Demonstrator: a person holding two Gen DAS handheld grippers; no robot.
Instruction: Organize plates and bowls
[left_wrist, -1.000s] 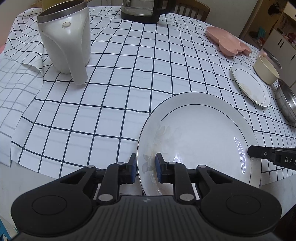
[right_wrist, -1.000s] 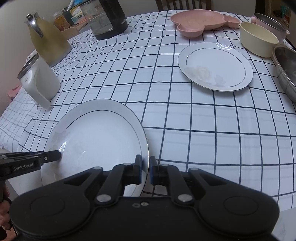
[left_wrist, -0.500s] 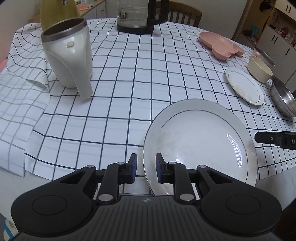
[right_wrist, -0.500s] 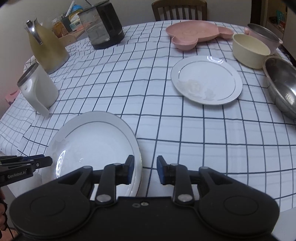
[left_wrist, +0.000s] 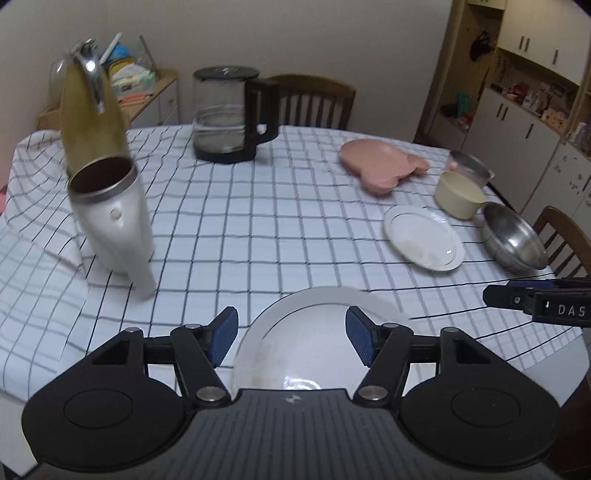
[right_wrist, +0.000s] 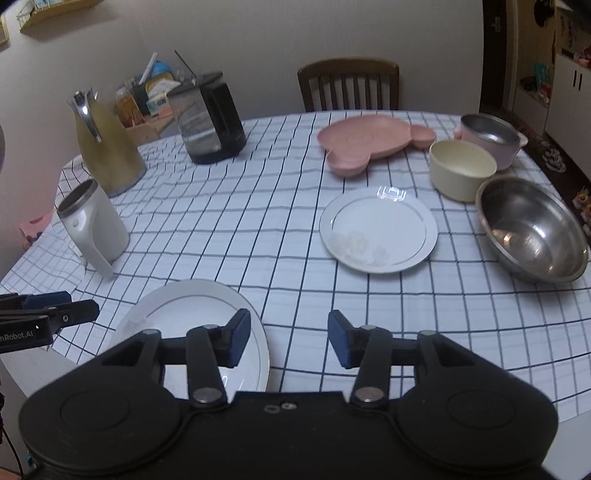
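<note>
Both tools spreading wide, nothing clamped: left tool (left_wrist: 291, 338) opening above the large white plate (right_wrist: 192, 317), right tool (right_wrist: 289, 339) opening just beside its rim. Large plate flat at the near counter (right_wrist: 258, 229) edge; smaller plate (right_wrist: 378, 229), cream bowl (right_wrist: 461, 168) and steel bowl (right_wrist: 532, 227) grouped far right.

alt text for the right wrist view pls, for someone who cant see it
The right gripper, jaws opening and empty, hangs over a checked tablecloth beside a large white plate at the near table edge. Beyond lie a smaller white plate, steel bowl, cream bowl and pink plate.
</note>
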